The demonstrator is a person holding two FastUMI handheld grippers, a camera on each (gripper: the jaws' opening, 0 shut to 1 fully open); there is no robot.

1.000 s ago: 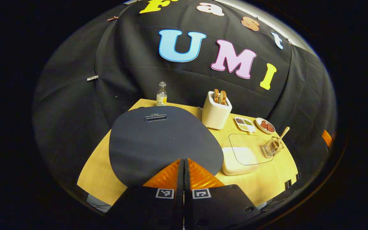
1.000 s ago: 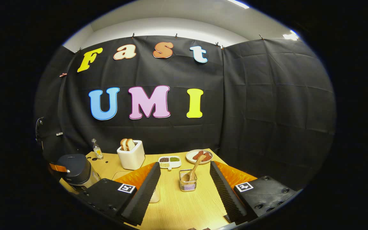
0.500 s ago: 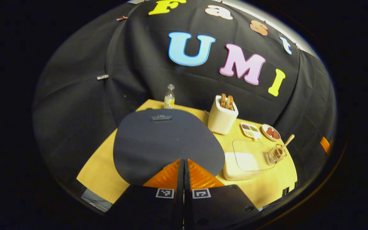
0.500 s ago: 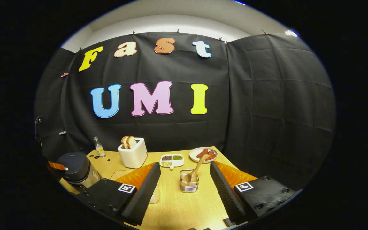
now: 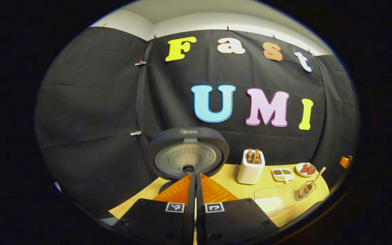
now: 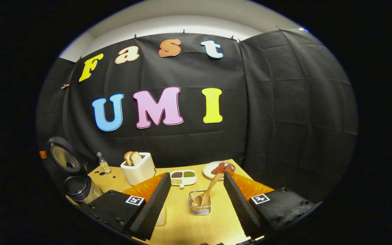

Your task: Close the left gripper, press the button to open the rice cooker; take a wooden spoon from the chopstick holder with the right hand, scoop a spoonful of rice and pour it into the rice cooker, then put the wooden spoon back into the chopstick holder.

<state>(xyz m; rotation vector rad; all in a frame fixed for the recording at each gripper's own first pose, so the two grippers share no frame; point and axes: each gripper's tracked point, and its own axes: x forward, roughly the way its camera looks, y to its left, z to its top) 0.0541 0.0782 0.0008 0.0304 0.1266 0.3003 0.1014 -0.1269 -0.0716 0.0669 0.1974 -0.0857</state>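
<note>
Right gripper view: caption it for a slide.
Open right gripper faces the wooden spoon in its chopstick holder; rice cooker lid up.

Table [image 6: 196,224]: pale, matt wood-grain. Wooden spoon [image 6: 205,194]: smooth. Chopstick holder [image 6: 199,207]: shiny wire metal. Rice cooker [image 5: 189,157]: matt dark shell, apparently plastic; lid's inner plate dimpled, brushed metal. Toaster [image 6: 138,170]: smooth, white.

Even overhead light, sharp at the centre, strong fisheye bending at the rims, dim edges, no glare

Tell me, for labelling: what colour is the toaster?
White toaster, clearest in the right gripper view.
</note>
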